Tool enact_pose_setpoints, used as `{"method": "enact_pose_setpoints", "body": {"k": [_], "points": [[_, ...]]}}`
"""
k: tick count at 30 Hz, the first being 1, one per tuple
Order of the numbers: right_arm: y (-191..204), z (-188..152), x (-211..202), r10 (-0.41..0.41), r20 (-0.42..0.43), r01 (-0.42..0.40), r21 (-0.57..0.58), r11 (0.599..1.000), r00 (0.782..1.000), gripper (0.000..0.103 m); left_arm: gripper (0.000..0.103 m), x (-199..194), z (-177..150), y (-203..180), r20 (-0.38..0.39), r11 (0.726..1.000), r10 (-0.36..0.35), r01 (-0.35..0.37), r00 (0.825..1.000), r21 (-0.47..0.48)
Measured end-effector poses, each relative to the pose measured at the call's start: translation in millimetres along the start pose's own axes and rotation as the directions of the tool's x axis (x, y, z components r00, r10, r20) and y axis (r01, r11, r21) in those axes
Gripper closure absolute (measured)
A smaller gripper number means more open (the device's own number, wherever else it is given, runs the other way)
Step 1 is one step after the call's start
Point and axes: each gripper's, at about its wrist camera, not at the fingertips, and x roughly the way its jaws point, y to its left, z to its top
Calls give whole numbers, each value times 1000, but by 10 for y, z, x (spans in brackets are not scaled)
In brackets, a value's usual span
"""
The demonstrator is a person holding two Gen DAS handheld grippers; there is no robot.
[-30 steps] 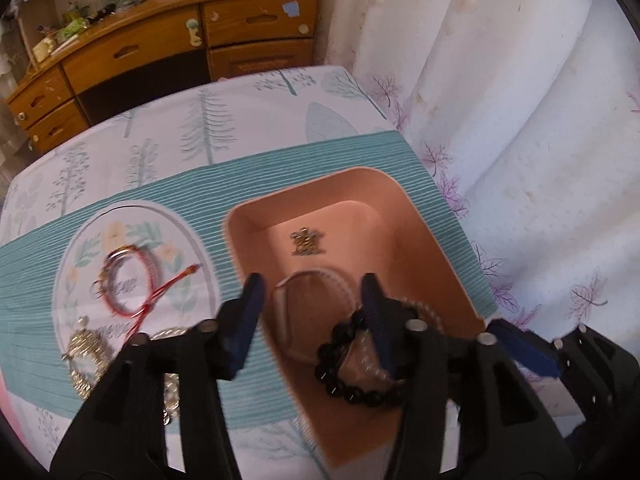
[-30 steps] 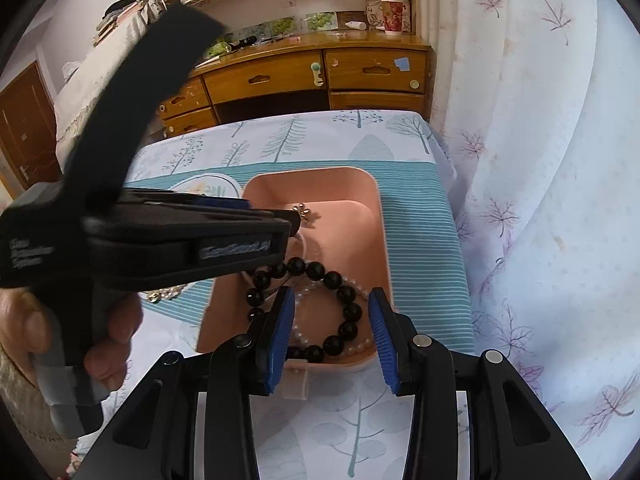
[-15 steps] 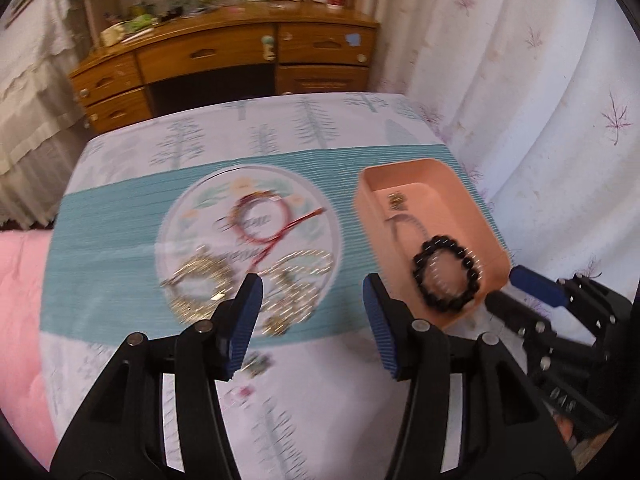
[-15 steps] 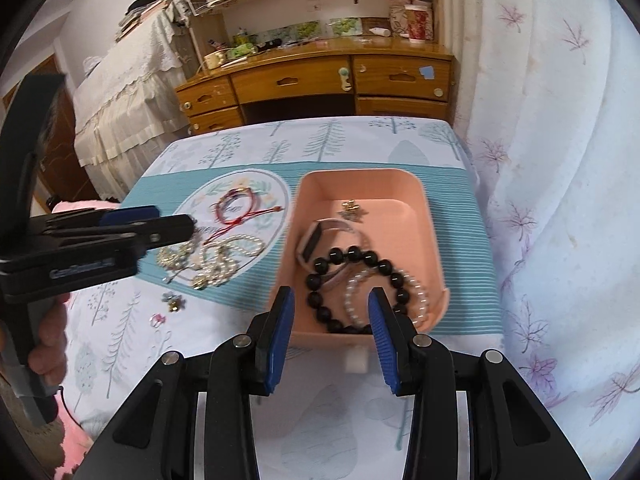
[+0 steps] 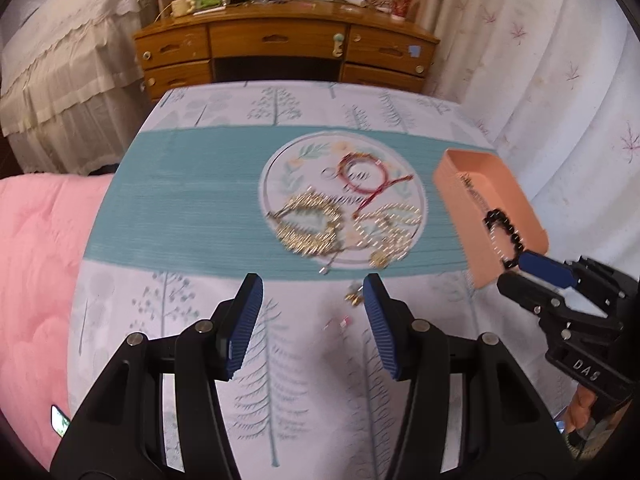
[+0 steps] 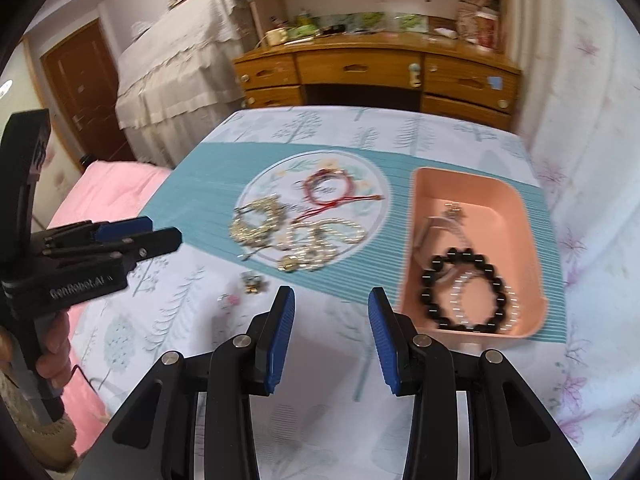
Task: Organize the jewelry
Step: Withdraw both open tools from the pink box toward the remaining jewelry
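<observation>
Just pulled left gripper [image 5: 312, 320] back from shallow pink plastic tray [image 6: 528, 240], leaving black beaded bracelet [image 6: 464, 292] inside. Held both grippers wide open and empty, right gripper [image 6: 332, 336] included. Likely next: tangled gold chains [image 5: 308, 224].

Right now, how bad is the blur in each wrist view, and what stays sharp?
Left wrist view: motion smear on the gold chains and pink tray; left gripper fingers crisp. Right wrist view: black bead bracelet streaked, right gripper sharp; both bow at the fisheye rim.
</observation>
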Motion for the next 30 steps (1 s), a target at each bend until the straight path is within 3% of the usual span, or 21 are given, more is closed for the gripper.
{"method": "enact_pose_setpoints", "body": {"k": [12,19,30], "points": [[326,59,386,44,-80,-46,-21,999,996,64,54,463,-544,-67,-104,998,12,-6,994,62],[429,95,703,95,-142,-94,20,995,985,64,54,496,-685,-19,-103,997,16,-9,995,74],[716,116,1167,118,-206,-113,37,993,971,64,54,451,-766,304,-98,1000,-5,6,995,5]]}}
